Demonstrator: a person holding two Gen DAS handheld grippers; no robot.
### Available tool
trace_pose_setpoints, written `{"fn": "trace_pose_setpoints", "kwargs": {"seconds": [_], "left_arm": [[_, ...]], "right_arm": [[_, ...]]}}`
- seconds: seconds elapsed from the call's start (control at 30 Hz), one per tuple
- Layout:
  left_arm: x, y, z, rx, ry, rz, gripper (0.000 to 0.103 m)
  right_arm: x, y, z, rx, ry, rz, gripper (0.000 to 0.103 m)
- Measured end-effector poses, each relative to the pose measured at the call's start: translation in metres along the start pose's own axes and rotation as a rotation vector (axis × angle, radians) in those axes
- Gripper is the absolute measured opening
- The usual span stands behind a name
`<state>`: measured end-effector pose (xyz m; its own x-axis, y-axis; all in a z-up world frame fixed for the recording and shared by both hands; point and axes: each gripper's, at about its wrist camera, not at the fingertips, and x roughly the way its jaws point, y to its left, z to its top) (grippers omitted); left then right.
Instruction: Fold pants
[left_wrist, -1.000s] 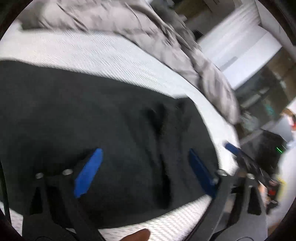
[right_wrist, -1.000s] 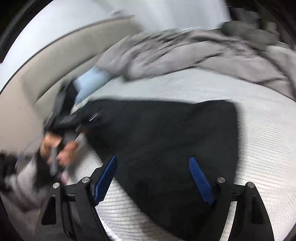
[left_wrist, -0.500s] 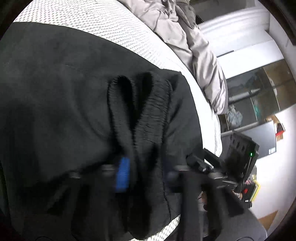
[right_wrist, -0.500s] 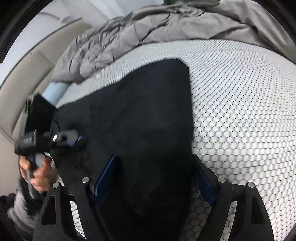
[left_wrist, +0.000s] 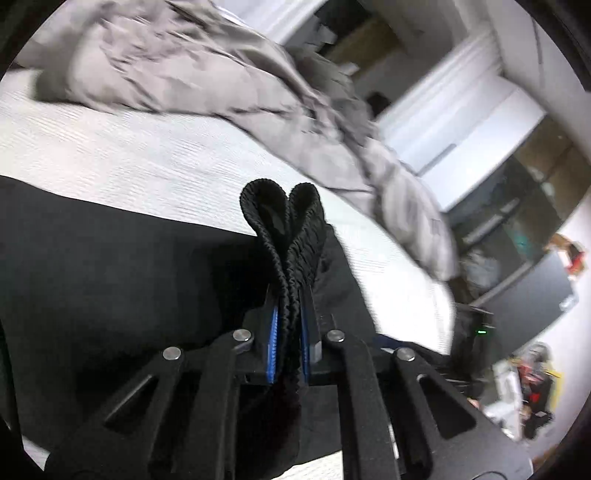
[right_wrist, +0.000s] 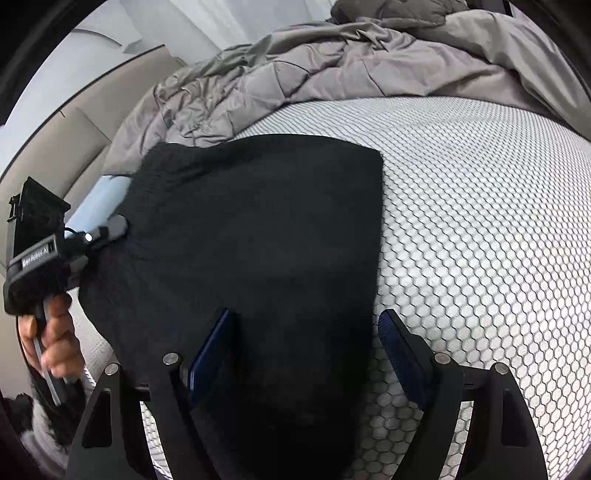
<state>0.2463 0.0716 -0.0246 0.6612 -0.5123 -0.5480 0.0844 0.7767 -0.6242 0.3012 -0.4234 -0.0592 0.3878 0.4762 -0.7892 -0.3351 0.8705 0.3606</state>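
Black pants (right_wrist: 258, 236) lie spread on a white honeycomb mattress (right_wrist: 480, 229). In the left wrist view my left gripper (left_wrist: 289, 325) is shut on the bunched ribbed waistband (left_wrist: 291, 229), which stands up in a fold between the blue pads, with the rest of the pants (left_wrist: 110, 277) below. In the right wrist view my right gripper (right_wrist: 306, 350) is open, its fingers straddling the near right edge of the pants, one pad over the cloth and one over the mattress. The left gripper (right_wrist: 107, 232) shows at the pants' left edge, held by a hand.
A rumpled grey duvet (right_wrist: 332, 66) lies along the far side of the mattress and also shows in the left wrist view (left_wrist: 221, 92). A beige headboard (right_wrist: 74, 147) and light blue pillow (right_wrist: 99, 206) are at left. Furniture and a dark screen (left_wrist: 535, 306) stand beyond the bed.
My left gripper went from open above the pants to shut on the waistband and has lifted it. My right gripper came down to the pants' right edge, still open.
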Motion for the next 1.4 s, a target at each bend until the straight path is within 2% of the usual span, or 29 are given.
{"fn": "trace_pose_setpoints", "kwargs": {"seconds": [0.07, 0.1, 0.13, 0.17, 0.27, 0.33, 0.37, 0.4, 0.43, 0.47, 0.53, 0.57, 0.6, 0.63, 0.67, 0.7, 0.77, 0.8, 0.83, 0.87, 0.9, 0.93, 0.97, 1.03, 1.07, 1.13, 1.27, 1.4], "left_arm": [[0.0, 0.024, -0.002, -0.028, 0.03, 0.11, 0.007], [0.007, 0.038, -0.006, -0.044, 0.071, 0.165, 0.01], [0.016, 0.053, -0.01, -0.073, 0.114, 0.216, 0.014], [0.02, 0.062, -0.013, -0.088, 0.135, 0.231, 0.021], [0.013, 0.064, -0.011, -0.087, 0.115, 0.214, 0.025], [-0.002, 0.053, -0.01, -0.038, 0.069, 0.23, 0.037], [-0.011, 0.047, -0.01, -0.021, 0.037, 0.231, 0.05], [-0.02, 0.039, -0.008, -0.014, 0.008, 0.228, 0.056], [-0.024, 0.035, -0.008, -0.009, -0.011, 0.218, 0.061], [-0.028, 0.027, -0.007, 0.0, -0.019, 0.204, 0.061], [-0.03, 0.02, -0.007, 0.032, -0.007, 0.195, 0.061], [-0.027, 0.016, -0.008, 0.04, -0.005, 0.197, 0.061], [-0.031, 0.011, -0.008, 0.045, -0.003, 0.195, 0.061], [-0.03, 0.007, -0.009, 0.05, 0.002, 0.191, 0.061], [-0.03, 0.003, -0.011, 0.056, 0.005, 0.187, 0.061], [-0.03, -0.001, -0.013, 0.068, 0.008, 0.185, 0.061], [-0.019, -0.013, -0.019, 0.105, 0.018, 0.196, 0.061], [-0.015, -0.017, -0.023, 0.125, 0.025, 0.21, 0.061], [-0.013, -0.019, -0.027, 0.139, 0.03, 0.215, 0.061], [-0.011, -0.02, -0.029, 0.15, 0.034, 0.216, 0.061], [-0.009, -0.027, -0.034, 0.176, 0.041, 0.219, 0.061], [-0.007, -0.031, -0.037, 0.196, 0.043, 0.22, 0.061], [-0.005, -0.04, -0.042, 0.234, 0.043, 0.215, 0.061], [-0.002, -0.057, -0.051, 0.3, 0.045, 0.177, 0.061], [0.0, -0.065, -0.055, 0.331, 0.048, 0.16, 0.061], [0.008, -0.084, -0.071, 0.406, 0.055, 0.122, 0.061], [0.041, -0.105, -0.096, 0.436, 0.157, 0.135, 0.061], [0.065, -0.113, -0.121, 0.537, 0.258, 0.187, 0.061]], "right_arm": [[0.002, 0.002, -0.001, -0.011, 0.01, -0.004, 0.085], [0.005, 0.003, -0.002, -0.018, 0.024, -0.009, 0.085], [0.011, 0.004, -0.003, -0.026, 0.045, -0.017, 0.085], [0.017, 0.004, -0.004, -0.031, 0.071, -0.031, 0.085], [0.027, 0.003, -0.005, -0.027, 0.103, -0.031, 0.085], [0.023, 0.001, -0.005, -0.001, 0.099, 0.01, 0.085], [0.02, -0.002, -0.006, 0.028, 0.101, 0.057, 0.085], [0.018, -0.004, -0.007, 0.05, 0.106, 0.096, 0.085], [0.017, -0.005, -0.009, 0.067, 0.115, 0.132, 0.085], [0.018, -0.005, -0.011, 0.077, 0.13, 0.172, 0.084], [0.026, -0.004, -0.017, 0.103, 0.152, 0.255, 0.072], [0.029, -0.004, -0.022, 0.101, 0.171, 0.286, 0.062], [0.035, 0.001, -0.025, 0.088, 0.184, 0.286, 0.047], [0.04, 0.007, -0.025, 0.055, 0.193, 0.261, 0.039], [0.037, 0.009, -0.021, 0.038, 0.171, 0.246, 0.018], [0.03, 0.012, -0.017, 0.029, 0.138, 0.245, 0.011], [0.005, 0.015, -0.008, 0.009, 0.072, 0.263, 0.011], [-0.001, 0.015, -0.008, -0.006, 0.065, 0.248, 0.013], [-0.001, 0.015, -0.011, -0.031, 0.086, 0.194, 0.018], [0.007, 0.015, -0.014, -0.045, 0.121, 0.145, 0.039], [0.018, 0.011, -0.022, -0.054, 0.179, 0.07, 0.051], [0.021, 0.008, -0.027, -0.054, 0.189, 0.041, 0.051], [0.015, 0.006, -0.028, -0.052, 0.159, 0.044, 0.051], [-0.007, 0.012, -0.026, -0.086, 0.064, 0.006, 0.051], [-0.02, 0.018, -0.025, -0.107, -0.013, -0.013, 0.051], [-0.033, 0.032, -0.025, -0.125, -0.087, 0.014, 0.051], [-0.019, 0.076, -0.03, -0.251, -0.076, 0.008, 0.051], [-0.001, 0.093, -0.042, -0.32, -0.03, 0.017, 0.053]]}}
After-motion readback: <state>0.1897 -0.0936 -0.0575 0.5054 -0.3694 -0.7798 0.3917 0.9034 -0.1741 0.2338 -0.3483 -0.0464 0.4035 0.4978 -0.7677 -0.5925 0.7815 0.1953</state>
